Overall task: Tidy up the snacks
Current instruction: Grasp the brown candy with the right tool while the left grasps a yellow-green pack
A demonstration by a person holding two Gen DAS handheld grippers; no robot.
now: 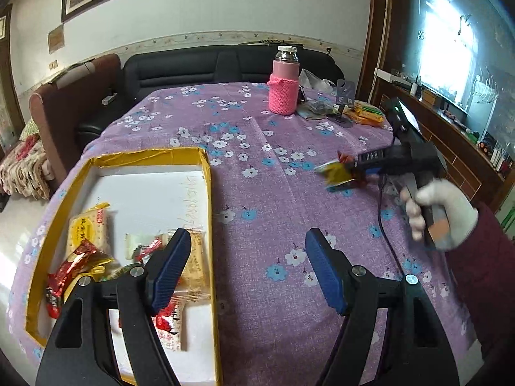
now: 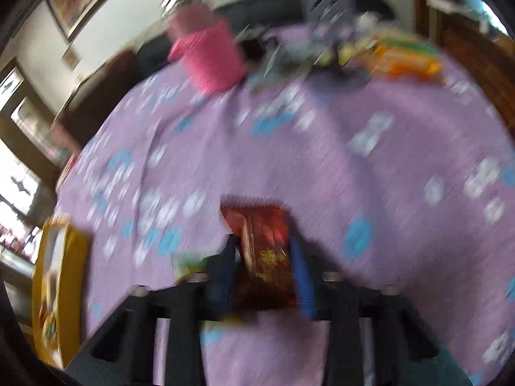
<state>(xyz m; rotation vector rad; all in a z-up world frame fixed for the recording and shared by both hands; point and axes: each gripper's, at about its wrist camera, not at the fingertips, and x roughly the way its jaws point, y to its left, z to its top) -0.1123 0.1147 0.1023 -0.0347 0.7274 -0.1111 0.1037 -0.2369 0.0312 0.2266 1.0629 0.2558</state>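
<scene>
A shallow yellow-rimmed box lies at the left of the table and holds several snack packets, among them a cracker pack and a red wrapper. My left gripper is open and empty, its left finger over the box's right side. My right gripper is shut on a red and gold snack packet. In the left wrist view that gripper holds the packet above the cloth, right of the box. The box edge also shows in the blurred right wrist view.
A purple flowered tablecloth covers the table. A pink flask in a knitted sleeve stands at the far side, with orange and green packets and a small stand to its right. A dark sofa is behind.
</scene>
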